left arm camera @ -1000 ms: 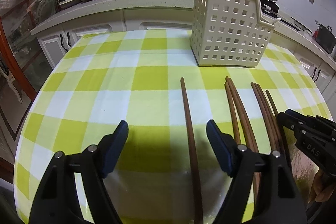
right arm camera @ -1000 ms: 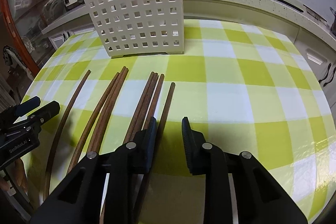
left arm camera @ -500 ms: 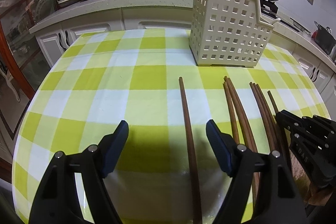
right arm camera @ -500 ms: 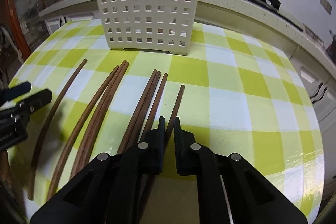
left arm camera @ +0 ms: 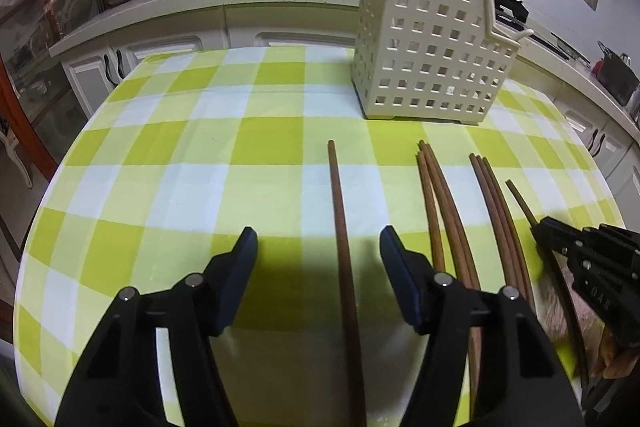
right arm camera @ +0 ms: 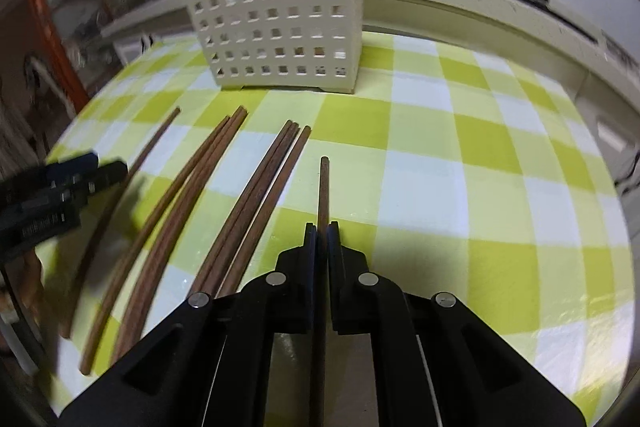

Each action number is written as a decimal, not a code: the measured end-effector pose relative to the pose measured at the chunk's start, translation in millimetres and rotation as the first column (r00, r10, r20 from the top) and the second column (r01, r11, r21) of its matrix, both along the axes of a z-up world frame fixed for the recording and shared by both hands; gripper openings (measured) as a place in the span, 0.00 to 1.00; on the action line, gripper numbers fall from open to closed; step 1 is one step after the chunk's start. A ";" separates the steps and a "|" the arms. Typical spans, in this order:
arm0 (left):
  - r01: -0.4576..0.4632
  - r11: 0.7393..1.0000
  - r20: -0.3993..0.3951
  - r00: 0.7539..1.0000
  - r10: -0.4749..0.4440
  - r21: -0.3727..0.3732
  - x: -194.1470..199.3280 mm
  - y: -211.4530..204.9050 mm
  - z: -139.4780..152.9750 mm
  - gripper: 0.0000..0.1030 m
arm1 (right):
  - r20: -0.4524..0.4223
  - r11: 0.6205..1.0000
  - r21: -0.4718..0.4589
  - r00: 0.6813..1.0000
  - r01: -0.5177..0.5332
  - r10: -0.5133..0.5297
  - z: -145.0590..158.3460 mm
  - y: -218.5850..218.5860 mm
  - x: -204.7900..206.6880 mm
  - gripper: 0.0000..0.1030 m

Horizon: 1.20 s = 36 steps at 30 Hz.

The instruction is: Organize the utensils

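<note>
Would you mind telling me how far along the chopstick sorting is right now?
Nothing clearly looks done: I can't see any chopsticks in the white basket. In hand: the right claw is shut on one chopstick. The left claw is open around another single chopstick. Two bundles still lie on the tablecloth.

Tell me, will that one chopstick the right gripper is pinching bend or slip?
Probably not bend: the chopstick looks like stiff, straight wood. It might swivel or slide, since the right hand-held gripper pinches a thin, smooth stick. It seems light. Set loose on the tablecloth, it could roll.
</note>
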<state>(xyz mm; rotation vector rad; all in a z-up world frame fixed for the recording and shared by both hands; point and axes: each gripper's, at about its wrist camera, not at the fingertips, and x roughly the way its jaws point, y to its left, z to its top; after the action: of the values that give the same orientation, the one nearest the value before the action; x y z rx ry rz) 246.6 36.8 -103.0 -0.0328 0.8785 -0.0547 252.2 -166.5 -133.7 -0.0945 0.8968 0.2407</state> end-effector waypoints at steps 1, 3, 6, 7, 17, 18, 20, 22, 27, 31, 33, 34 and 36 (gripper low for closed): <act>-0.002 1.000 -0.004 1.000 0.002 -0.009 1.8 1.3 -0.4 0.57 | 0.004 1.000 -0.012 1.000 -0.007 0.007 0.1 1.4 0.2 0.05; 0.001 0.999 -0.022 1.000 -0.002 -0.034 7.3 3.4 -1.4 0.46 | 0.009 1.000 -0.012 1.000 -0.008 0.008 -0.2 0.7 0.1 0.05; 0.008 1.000 -0.034 0.999 -0.009 -0.021 16.6 0.5 -2.6 0.40 | 0.014 1.000 -0.010 1.000 -0.007 0.008 -0.7 -0.1 0.0 0.05; 0.011 1.000 -0.035 0.999 -0.012 -0.013 18.6 -1.8 -2.9 0.39 | 0.012 1.000 -0.014 1.000 -0.008 0.009 -0.4 0.4 0.5 0.05; 0.052 0.995 -0.065 0.997 -0.047 0.084 37.1 -25.1 -10.9 0.15 | 0.000 0.998 -0.060 0.999 -0.035 0.035 1.1 4.0 6.8 0.06; 0.054 0.995 -0.062 0.997 -0.049 0.083 36.1 -24.6 -11.5 0.15 | 0.002 0.997 -0.066 0.999 -0.040 0.040 1.1 4.5 6.8 0.06; 0.065 0.995 -0.049 0.997 -0.061 0.080 33.0 -23.7 -12.8 0.10 | 0.011 0.995 -0.084 0.999 -0.047 0.048 1.0 6.6 5.5 0.06; 0.069 0.994 -0.039 0.997 -0.066 0.081 31.5 -22.3 -13.7 0.07 | 0.024 0.995 -0.091 0.998 -0.047 0.050 0.6 7.8 3.8 0.06; 0.056 0.997 -0.026 0.998 -0.055 0.051 28.2 -18.4 -13.1 0.06 | 0.023 0.999 0.029 0.999 -0.043 0.043 0.3 -4.9 4.7 0.05; 0.062 0.998 0.019 0.998 -0.062 0.028 18.4 -15.6 3.0 0.06 | 0.068 0.995 0.083 0.997 -0.048 0.043 13.2 -11.4 -2.1 0.05; 0.067 0.997 0.044 0.997 -0.068 0.025 12.9 -15.3 13.9 0.06 | 0.090 0.994 0.095 0.995 -0.053 0.045 22.2 -11.8 -4.8 0.05; 0.069 0.997 0.053 0.996 -0.070 0.022 11.0 -15.7 18.4 0.06 | 0.098 0.994 0.099 0.994 -0.055 0.046 26.6 -11.5 -5.9 0.05; 0.075 0.997 0.068 0.995 -0.076 0.016 6.8 -16.5 26.0 0.06 | 0.112 0.993 0.100 0.993 -0.058 0.046 32.1 -10.2 -8.8 0.05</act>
<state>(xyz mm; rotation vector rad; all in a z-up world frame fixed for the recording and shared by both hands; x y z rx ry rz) 253.4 20.3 -76.9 0.0149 0.8112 -0.1202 243.3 -176.7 -101.6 -0.0350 0.7725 0.3269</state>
